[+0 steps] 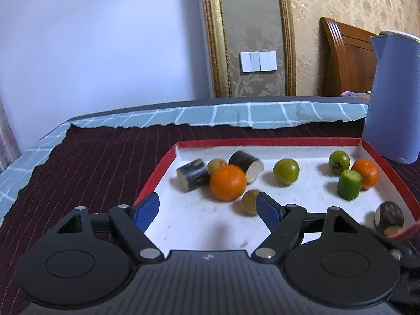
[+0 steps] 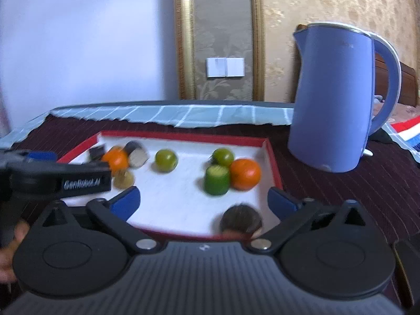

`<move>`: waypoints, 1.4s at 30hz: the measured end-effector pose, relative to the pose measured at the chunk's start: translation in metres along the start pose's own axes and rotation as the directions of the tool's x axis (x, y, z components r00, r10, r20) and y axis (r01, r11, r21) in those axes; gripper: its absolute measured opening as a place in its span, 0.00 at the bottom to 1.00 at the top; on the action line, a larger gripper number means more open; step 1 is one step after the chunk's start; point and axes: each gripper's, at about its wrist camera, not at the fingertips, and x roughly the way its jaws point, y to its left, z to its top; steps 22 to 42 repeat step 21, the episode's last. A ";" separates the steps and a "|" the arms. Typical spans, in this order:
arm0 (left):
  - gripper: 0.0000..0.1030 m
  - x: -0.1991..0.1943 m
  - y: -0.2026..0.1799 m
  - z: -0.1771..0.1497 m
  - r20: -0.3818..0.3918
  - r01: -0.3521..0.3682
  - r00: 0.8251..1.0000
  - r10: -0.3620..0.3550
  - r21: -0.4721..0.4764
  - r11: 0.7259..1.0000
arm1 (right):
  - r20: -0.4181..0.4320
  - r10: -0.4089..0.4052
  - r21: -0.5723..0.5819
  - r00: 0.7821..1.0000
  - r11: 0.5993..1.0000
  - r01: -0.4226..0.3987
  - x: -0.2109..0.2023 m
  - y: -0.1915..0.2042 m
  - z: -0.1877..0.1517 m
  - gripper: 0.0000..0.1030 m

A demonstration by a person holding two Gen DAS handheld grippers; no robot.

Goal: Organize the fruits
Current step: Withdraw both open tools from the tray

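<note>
Both wrist cameras look slightly downward, close over the shared tray (image 1: 288,141).

My tray (image 1: 157,176) is lying on the cloth (image 1: 86,162), with the kettle (image 2: 338,99) standing just beyond its far right corner. Inside it, one orange (image 1: 227,182) is sitting left among the cylinders, another orange (image 2: 245,174) right, perhaps touching the cut cylinder (image 2: 216,179) beside it.

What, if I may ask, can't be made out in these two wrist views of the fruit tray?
- Left wrist view: the small brown fruit is partly hidden behind the left claw.
- Left wrist view: the dark piece in the tray's near corner is blurred.
- Right wrist view: the dark round piece is blurred, its lower part hidden by the right claw's body.
- Right wrist view: the left claw's body covers the tray's left corner.
</note>
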 end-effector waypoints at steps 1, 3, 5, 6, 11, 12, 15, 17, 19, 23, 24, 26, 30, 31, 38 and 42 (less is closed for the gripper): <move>0.79 -0.004 0.003 -0.003 0.000 0.000 1.000 0.000 -0.005 1.000 | -0.008 0.007 -0.007 1.000 1.000 -0.007 -0.004 0.002 -0.003 1.00; 0.79 -0.010 0.007 -0.008 0.000 0.002 1.000 -0.002 -0.013 1.000 | -0.026 0.025 -0.016 0.999 1.000 -0.025 -0.011 0.005 -0.008 1.00; 0.79 -0.015 0.009 -0.013 -0.003 0.006 1.000 -0.006 -0.017 1.000 | -0.054 0.044 -0.021 0.998 0.999 -0.045 -0.017 0.008 -0.012 1.00; 0.79 -0.017 0.011 -0.016 -0.005 0.007 1.000 -0.007 -0.020 1.000 | -0.071 0.052 -0.024 0.996 0.998 -0.054 -0.019 0.009 -0.014 1.00; 0.79 -0.024 0.016 -0.029 0.001 0.005 1.000 -0.005 -0.029 1.000 | -0.152 0.056 -0.083 0.987 0.994 -0.069 -0.017 0.016 -0.023 1.00; 0.79 -0.026 0.016 -0.031 0.009 -0.004 1.000 0.004 -0.027 1.000 | -0.165 0.037 -0.105 0.986 0.993 -0.055 -0.015 0.018 -0.025 1.00; 0.80 -0.031 0.018 -0.032 0.022 -0.021 1.000 0.021 -0.022 1.000 | -0.187 -0.043 -0.184 0.981 0.983 0.008 -0.005 0.024 -0.028 1.00; 0.82 -0.033 0.020 -0.033 0.015 -0.019 1.000 0.019 -0.026 0.999 | -0.217 -0.060 -0.203 0.974 0.979 0.015 0.003 0.025 -0.029 1.00; 0.82 -0.035 0.022 -0.037 0.012 -0.007 1.000 0.007 -0.023 1.000 | -0.224 -0.040 -0.168 0.974 0.986 0.002 0.004 0.020 -0.029 1.00; 0.85 -0.035 0.021 -0.042 -0.008 0.016 1.000 -0.016 -0.006 1.000 | -0.222 -0.025 -0.145 0.975 0.989 -0.007 0.006 0.016 -0.030 1.00; 0.85 -0.035 0.021 -0.042 -0.008 0.016 1.000 -0.016 -0.006 1.000 | -0.222 -0.025 -0.145 0.975 0.989 -0.007 0.006 0.016 -0.030 1.00; 0.85 -0.035 0.021 -0.042 -0.008 0.016 1.000 -0.016 -0.006 1.000 | -0.222 -0.025 -0.145 0.975 0.989 -0.007 0.006 0.016 -0.030 1.00; 0.85 -0.035 0.021 -0.042 -0.008 0.016 1.000 -0.016 -0.006 1.000 | -0.222 -0.025 -0.145 0.975 0.989 -0.007 0.006 0.016 -0.030 1.00; 0.85 -0.035 0.021 -0.042 -0.008 0.016 1.000 -0.016 -0.006 1.000 | -0.222 -0.025 -0.145 0.975 0.989 -0.007 0.006 0.016 -0.030 1.00; 0.85 -0.035 0.021 -0.042 -0.008 0.016 1.000 -0.016 -0.006 1.000 | -0.222 -0.025 -0.145 0.975 0.989 -0.007 0.006 0.016 -0.030 1.00; 0.85 -0.035 0.021 -0.042 -0.008 0.016 1.000 -0.016 -0.006 1.000 | -0.222 -0.025 -0.145 0.975 0.989 -0.007 0.006 0.016 -0.030 1.00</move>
